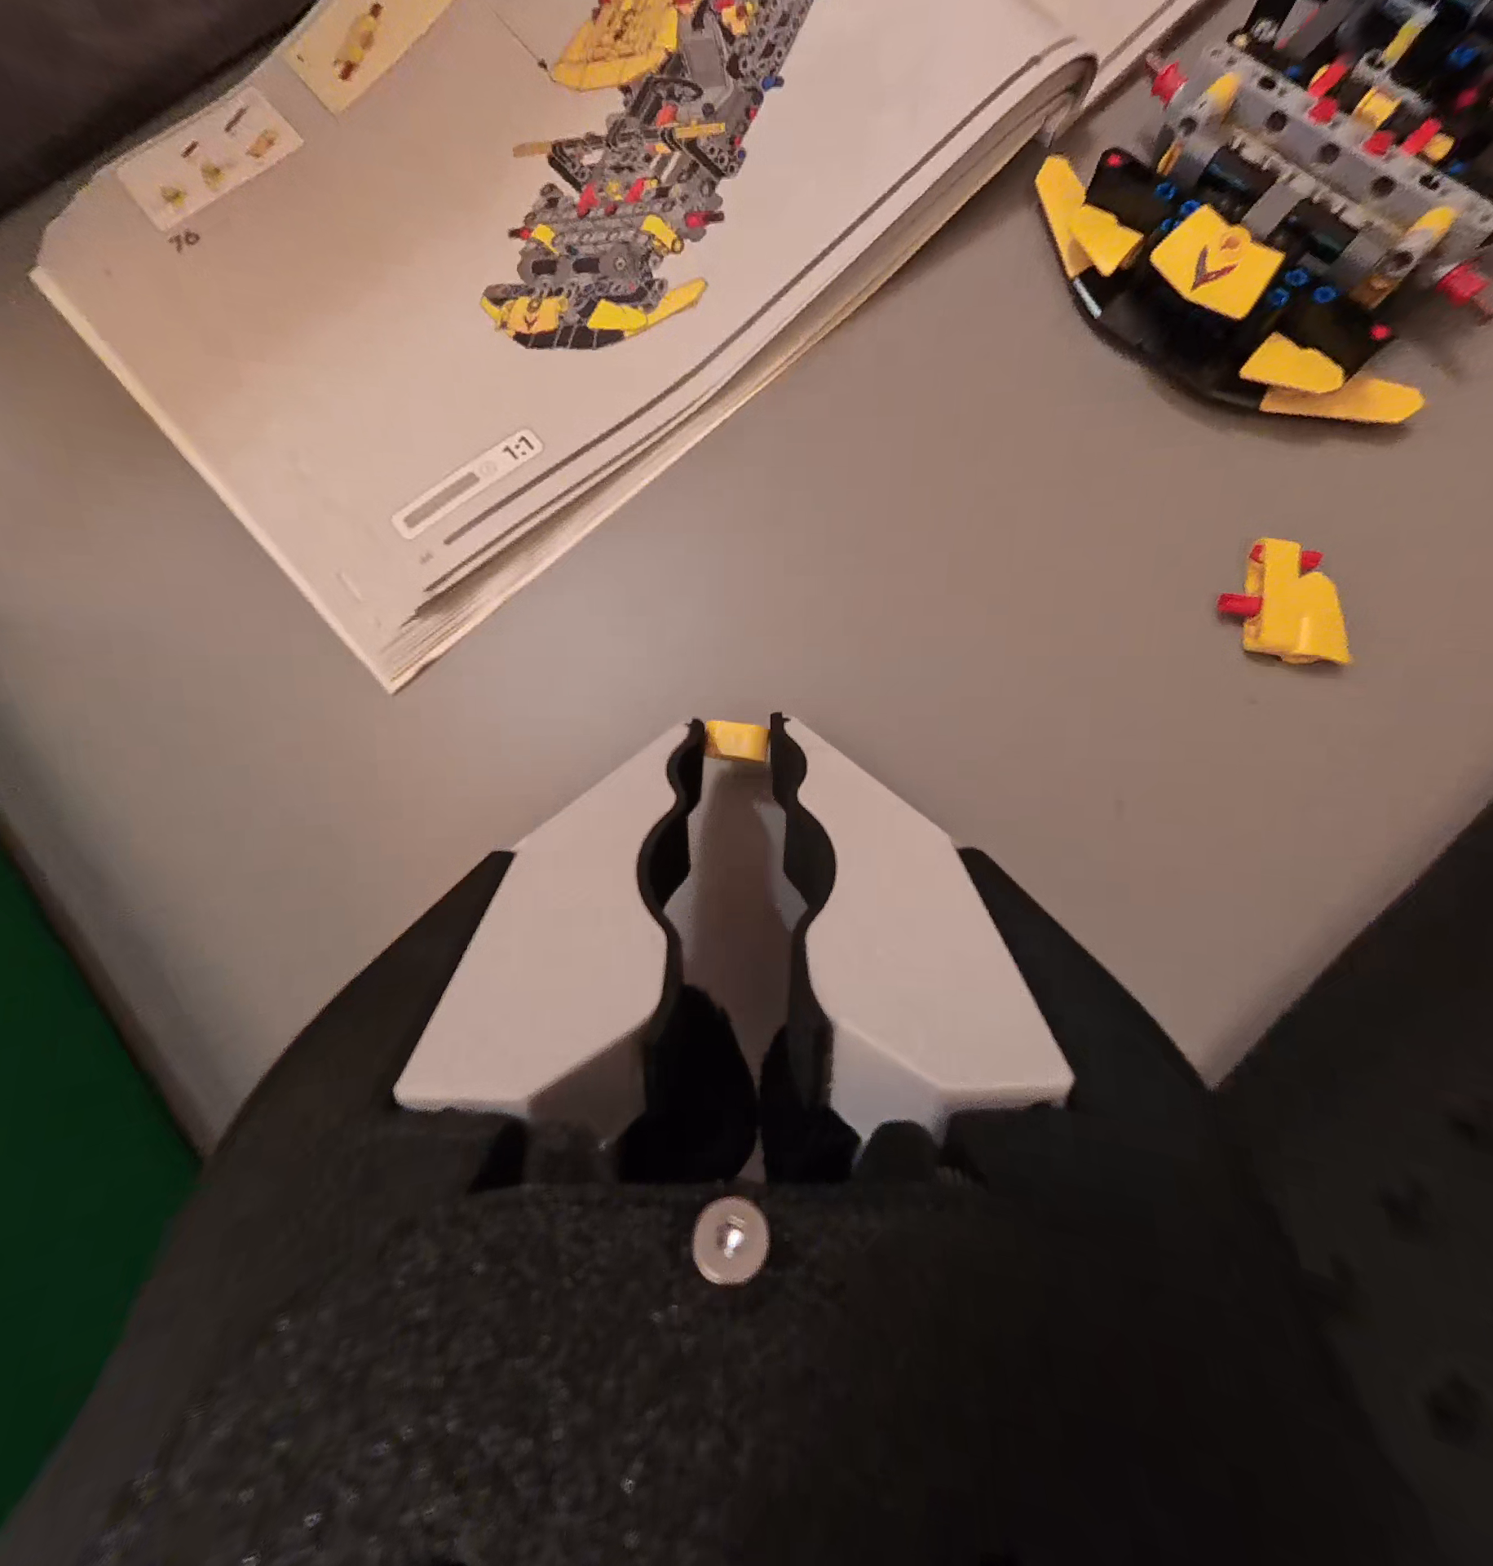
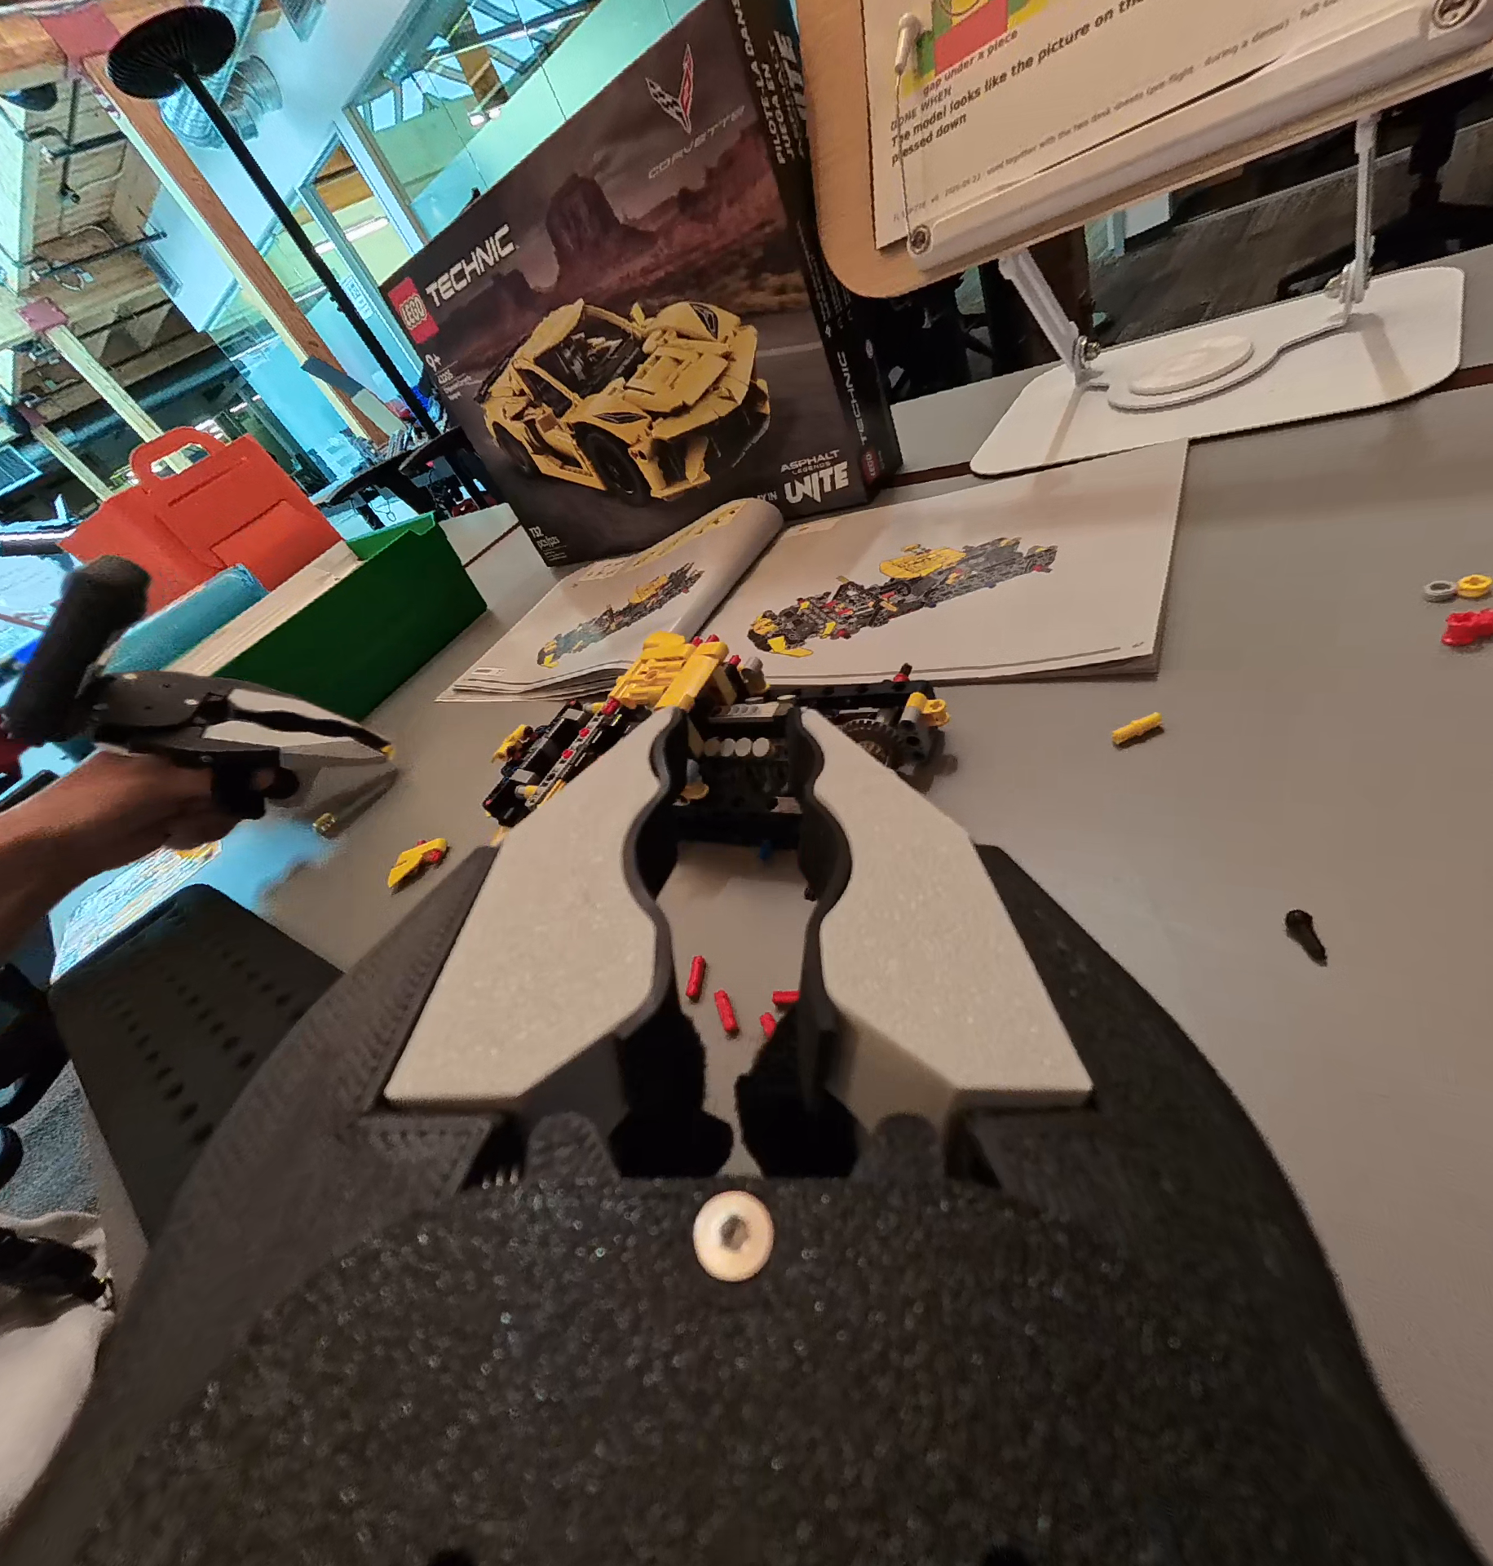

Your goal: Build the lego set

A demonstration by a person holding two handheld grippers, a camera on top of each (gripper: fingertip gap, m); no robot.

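Your grey worktop point(image 2: 1319, 805) carries a build that looks roughly midway. The box point(image 2: 632, 339) standing at the back pictures a full yellow car body, while what you have is a long open chassis point(image 2: 726, 729) in black and grey: the nose wears yellow panels, but the rest is bare frame with gears and red pins exposed. I judge most of the bodywork is still to come, and no wheels show on it.

The open manual point(image 1: 438, 322) lies just behind the chassis in the right wrist view, both pages showing a similar half-clad frame.

Your right tongs point(image 2: 730, 720) reach to the near side of the chassis, jaws set a moderate way apart and framing its dark middle section. Whether they touch it or merely stand in front of it, I cannot tell, nor whether they hold anything.

Your left tongs point(image 1: 736, 735) hang well to the left of the chassis, over bare worktop, nearly closed and pinching a small yellow piece point(image 1: 734, 739) at the very tips.

Loose parts are still to be fitted: a yellow wedge with red pins point(image 1: 1289, 603) lies between your left tongs and the nose, a few red pins point(image 2: 726, 1000) lie beneath your right tongs, and a yellow peg point(image 2: 1137, 729) sits off to the right.
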